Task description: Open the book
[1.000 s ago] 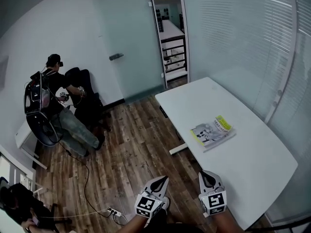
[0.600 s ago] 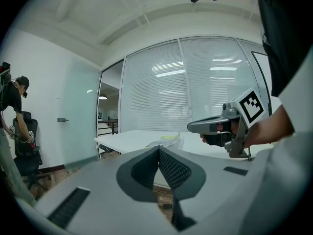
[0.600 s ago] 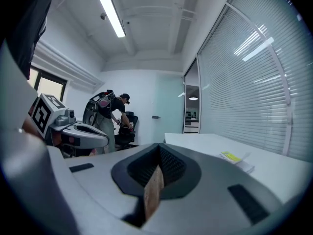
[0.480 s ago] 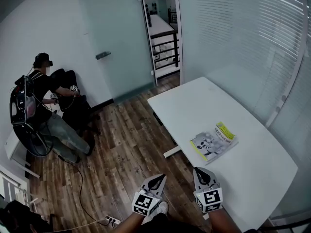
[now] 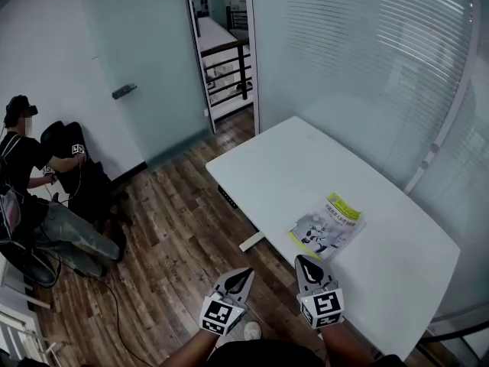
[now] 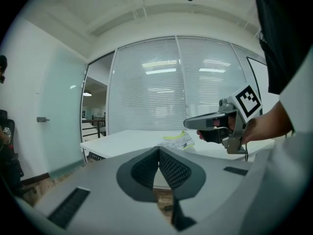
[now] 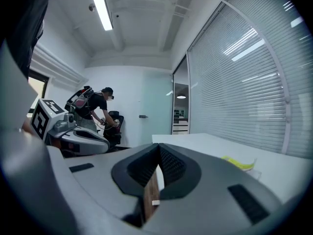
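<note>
A closed book [image 5: 327, 228] with a grey and yellow cover lies flat near the front edge of the white table [image 5: 290, 167]. Both grippers hover over the wooden floor, short of the table's near edge and the book. My left gripper [image 5: 243, 276] is shut and holds nothing. My right gripper [image 5: 303, 262] is also shut and empty, and it is the closer one to the book. The left gripper view has shut jaws [image 6: 159, 148] with the book [image 6: 178, 140] beyond them and the right gripper [image 6: 220, 124] beside. In the right gripper view the gripper [image 7: 159, 146] points at the table, with the book's yellow edge [image 7: 239, 161] at the right.
A person with a backpack [image 5: 30, 197] sits at the far left by a dark chair [image 5: 80, 174]. A frosted glass door [image 5: 145, 67] and a glass wall with blinds [image 5: 359, 60] stand behind the table. Wooden floor [image 5: 176, 243] lies between me and the table.
Both grippers have moved level towards the table, still shut. The book and table now sit nearer and more central, and the seated person has slid to the left edge of the view.
</note>
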Tool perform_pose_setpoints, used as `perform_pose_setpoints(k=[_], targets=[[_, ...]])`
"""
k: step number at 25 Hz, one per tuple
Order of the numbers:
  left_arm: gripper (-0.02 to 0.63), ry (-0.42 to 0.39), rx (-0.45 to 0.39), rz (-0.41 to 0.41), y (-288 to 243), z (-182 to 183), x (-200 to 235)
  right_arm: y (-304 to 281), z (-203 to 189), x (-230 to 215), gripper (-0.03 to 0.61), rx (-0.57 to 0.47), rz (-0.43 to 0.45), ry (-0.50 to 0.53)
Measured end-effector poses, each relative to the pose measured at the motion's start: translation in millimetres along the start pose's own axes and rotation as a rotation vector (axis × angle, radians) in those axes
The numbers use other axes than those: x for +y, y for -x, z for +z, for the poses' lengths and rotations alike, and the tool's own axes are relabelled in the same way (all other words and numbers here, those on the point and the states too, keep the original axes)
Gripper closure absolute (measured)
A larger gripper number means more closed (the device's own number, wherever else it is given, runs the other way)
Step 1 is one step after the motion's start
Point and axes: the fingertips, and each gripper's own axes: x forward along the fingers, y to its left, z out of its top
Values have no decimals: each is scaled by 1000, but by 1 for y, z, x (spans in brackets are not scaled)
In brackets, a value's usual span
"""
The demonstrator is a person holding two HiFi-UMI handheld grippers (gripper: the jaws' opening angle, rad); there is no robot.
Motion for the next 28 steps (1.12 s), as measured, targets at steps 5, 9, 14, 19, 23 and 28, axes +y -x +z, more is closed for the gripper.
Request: perform_pose_setpoints(k=[5, 9, 14, 19, 23, 28], targets=[[598, -26, -3, -94, -25, 6, 9, -9, 7, -18, 572, 2, -89, -9], [598, -47, -17, -212, -46, 6, -1, -3, 5, -33, 572, 9, -159, -12], [598, -94, -30, -408, -70, 9, -37, 17, -5, -62, 572, 35, -262, -27], [598, -147, -3, -499, -103, 5, -67, 34, -17, -94, 572, 54, -331, -65], [598, -183, 15, -510, -126, 3, -78, 42, -22, -113, 572, 46, -371, -94], [598, -339, 68, -537, -148, -10, -95, 57, -31, -132, 572, 52, -402, -120]])
